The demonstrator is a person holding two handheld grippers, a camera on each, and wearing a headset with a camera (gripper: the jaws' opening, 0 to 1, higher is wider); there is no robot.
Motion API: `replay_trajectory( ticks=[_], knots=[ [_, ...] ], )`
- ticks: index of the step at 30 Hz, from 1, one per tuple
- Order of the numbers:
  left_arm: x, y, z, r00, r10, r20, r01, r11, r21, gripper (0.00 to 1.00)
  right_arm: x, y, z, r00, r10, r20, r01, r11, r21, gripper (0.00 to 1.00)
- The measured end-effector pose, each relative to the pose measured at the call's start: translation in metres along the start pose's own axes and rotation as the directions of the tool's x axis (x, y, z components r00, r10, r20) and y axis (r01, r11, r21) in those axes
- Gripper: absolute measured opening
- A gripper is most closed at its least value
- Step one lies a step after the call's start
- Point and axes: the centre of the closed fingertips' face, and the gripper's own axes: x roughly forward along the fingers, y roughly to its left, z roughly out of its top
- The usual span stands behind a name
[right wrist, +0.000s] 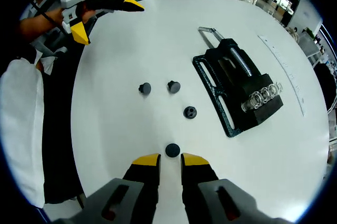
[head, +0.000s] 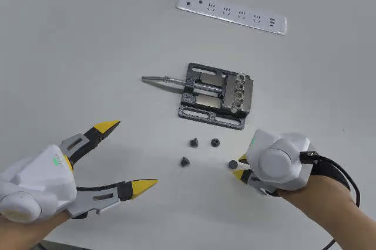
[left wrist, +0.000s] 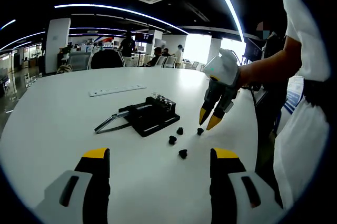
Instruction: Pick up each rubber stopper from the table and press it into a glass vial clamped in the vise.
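**Right fingers at one stopper, left fingers spread wide**

Near the middle of the white counter (head: 88,39), a black vise (head: 202,112), with a row of clear glass vials (head: 239,93) clamped in it at the end far from its screw handle (head: 155,79). Beyond the vise and well apart from it, a white power strip (head: 232,12), flat on the counter. On the near side of the vise, four dark rubber stoppers lying loose.

As for the right gripper (right wrist: 170,160), low over the counter with fingers a little apart, only a narrow gap between the yellow tips and nothing held. Just ahead of these tips, in line with the gap, the nearest stopper (right wrist: 172,150), flat on the counter; touching the tips or not, impossible to tell. Further on, between this one and the vise, three other stoppers (right wrist: 173,86), each apart from the rest.

As for the left gripper (head: 126,156), off to the left side, well apart from vise and stoppers, with fingers spread wide and empty.

Too small in all views to tell the state of the vial mouths.
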Motion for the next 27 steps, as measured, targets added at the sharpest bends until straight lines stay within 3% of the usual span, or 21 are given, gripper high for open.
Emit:
replay_trajectory(
  ticks=[11, 27],
  knots=[
    [-0.0015, 0.0006, -0.0017, 1.0000, 0.008, 0.002, -0.008, 1.000, 0.001, 0.76, 0.0031, -0.0043, 0.0020, 0.9991, 0.012, -0.041, -0.016, 0.993, -0.117, 0.13],
    [-0.0025, 0.0029, -0.0050, 0.9999, 0.017, -0.001, -0.017, 1.000, -0.005, 0.76, 0.0082, -0.0001, 0.0027, 0.9972, 0.024, -0.071, -0.037, 0.981, -0.188, 0.14]
  ],
)
